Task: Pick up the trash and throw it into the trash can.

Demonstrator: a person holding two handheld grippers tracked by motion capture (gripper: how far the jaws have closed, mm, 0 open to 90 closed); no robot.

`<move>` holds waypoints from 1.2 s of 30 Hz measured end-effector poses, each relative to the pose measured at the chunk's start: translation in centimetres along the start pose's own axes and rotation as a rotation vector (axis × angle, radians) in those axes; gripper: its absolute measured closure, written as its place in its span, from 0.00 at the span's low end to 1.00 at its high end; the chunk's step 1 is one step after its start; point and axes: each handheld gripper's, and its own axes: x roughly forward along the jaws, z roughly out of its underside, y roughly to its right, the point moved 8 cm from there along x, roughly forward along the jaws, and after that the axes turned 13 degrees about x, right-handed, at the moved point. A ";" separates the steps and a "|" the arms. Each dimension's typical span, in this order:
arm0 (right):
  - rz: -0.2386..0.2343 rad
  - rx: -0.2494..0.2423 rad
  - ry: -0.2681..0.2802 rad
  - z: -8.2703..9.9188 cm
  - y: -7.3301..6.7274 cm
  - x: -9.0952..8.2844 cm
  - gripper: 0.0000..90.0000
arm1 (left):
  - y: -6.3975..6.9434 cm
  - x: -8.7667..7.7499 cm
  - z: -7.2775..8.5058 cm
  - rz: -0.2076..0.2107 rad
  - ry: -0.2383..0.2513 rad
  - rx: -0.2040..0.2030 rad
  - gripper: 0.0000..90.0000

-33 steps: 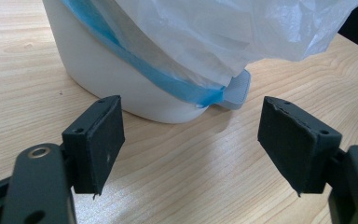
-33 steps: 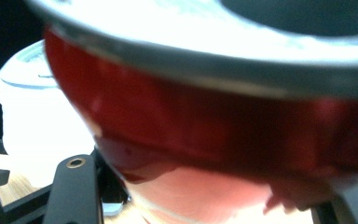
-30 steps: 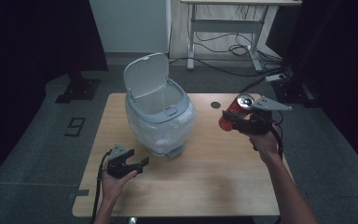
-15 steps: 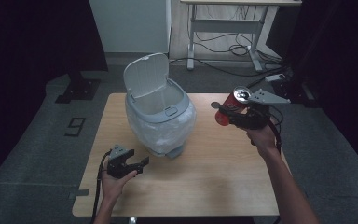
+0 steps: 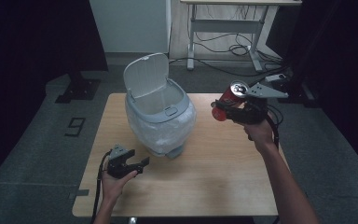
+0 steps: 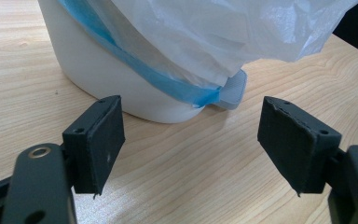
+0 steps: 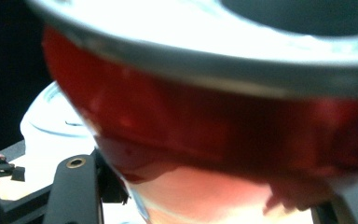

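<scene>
A: Right tool (image 5: 223,111)?
B: Clamped on red can (image 5: 228,100), held in air above right side of bench (image 5: 205,186). Can tilted, silver top up and away from bin (image 5: 161,116). Can close against lens in right gripper view (image 7: 214,126), blurred.

A: Position against bin?
B: Right of it, apart, no contact. Lid (image 5: 145,74) up, white liner (image 5: 177,126) draped over rim.

A: Left tool (image 5: 137,163)?
B: Jaws apart, nothing between. Resting low on bench at front left, aimed at bin base. Pedal (image 6: 233,91) and blue liner edge (image 6: 168,84) seen in left gripper view, just beyond pads (image 6: 105,140).
</scene>
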 end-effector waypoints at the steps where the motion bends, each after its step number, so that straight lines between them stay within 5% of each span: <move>1: -0.002 0.001 0.002 -0.1 -0.1 0.1 0.39 | 0.0 0.0 0.0 -0.001 0.001 0.000 0.25; 15: -0.016 -0.013 0.018 -2.1 -1.4 0.9 0.39 | -0.1 -0.1 0.0 0.005 0.003 -0.008 0.25; 36: -0.065 -0.050 0.007 -4.8 -5.2 5.2 0.39 | -0.1 -0.2 -0.1 0.015 0.011 -0.010 0.25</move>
